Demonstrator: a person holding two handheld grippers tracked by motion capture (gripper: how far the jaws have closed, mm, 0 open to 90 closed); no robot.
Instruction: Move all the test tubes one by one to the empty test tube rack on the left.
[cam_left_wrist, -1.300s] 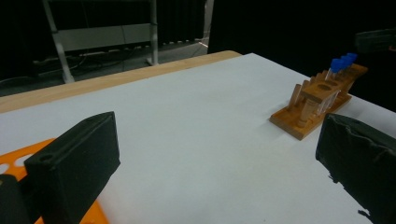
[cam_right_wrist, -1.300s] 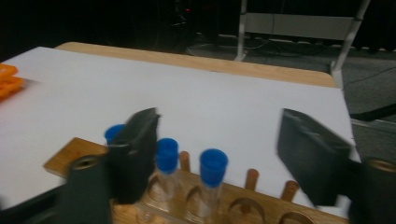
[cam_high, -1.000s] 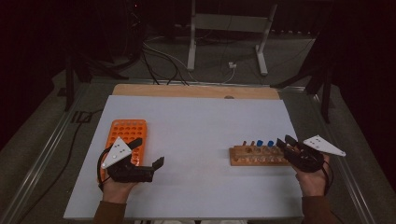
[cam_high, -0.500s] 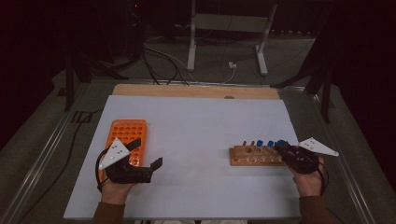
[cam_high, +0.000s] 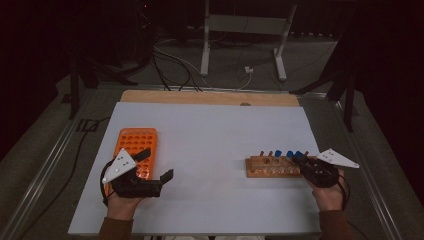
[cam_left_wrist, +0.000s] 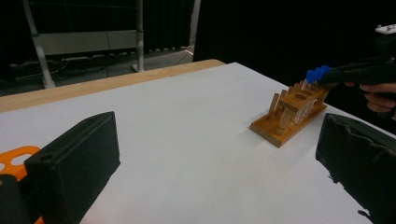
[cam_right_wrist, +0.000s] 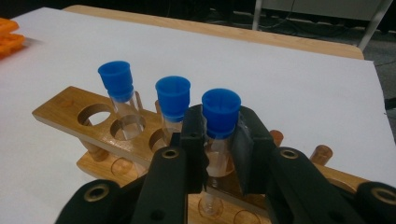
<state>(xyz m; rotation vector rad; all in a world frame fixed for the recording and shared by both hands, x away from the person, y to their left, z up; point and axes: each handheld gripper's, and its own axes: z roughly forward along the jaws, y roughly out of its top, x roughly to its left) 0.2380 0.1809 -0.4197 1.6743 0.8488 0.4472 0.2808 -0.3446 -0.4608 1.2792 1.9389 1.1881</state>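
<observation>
Three blue-capped tubes are standing in the wooden rack (cam_right_wrist: 93, 126); the nearest tube (cam_right_wrist: 220, 122) is being clamped by the right gripper (cam_right_wrist: 219, 140), just closed. Pulled aslant, it may be jammed, tipping the rack. The left gripper (cam_left_wrist: 210, 158) is being held wide, empty.

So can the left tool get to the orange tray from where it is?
Probably yes. The left tool sits open right beside the orange tray, with nothing between them on the white table. The right tool is far off, clamped on a blue-capped tube.
</observation>
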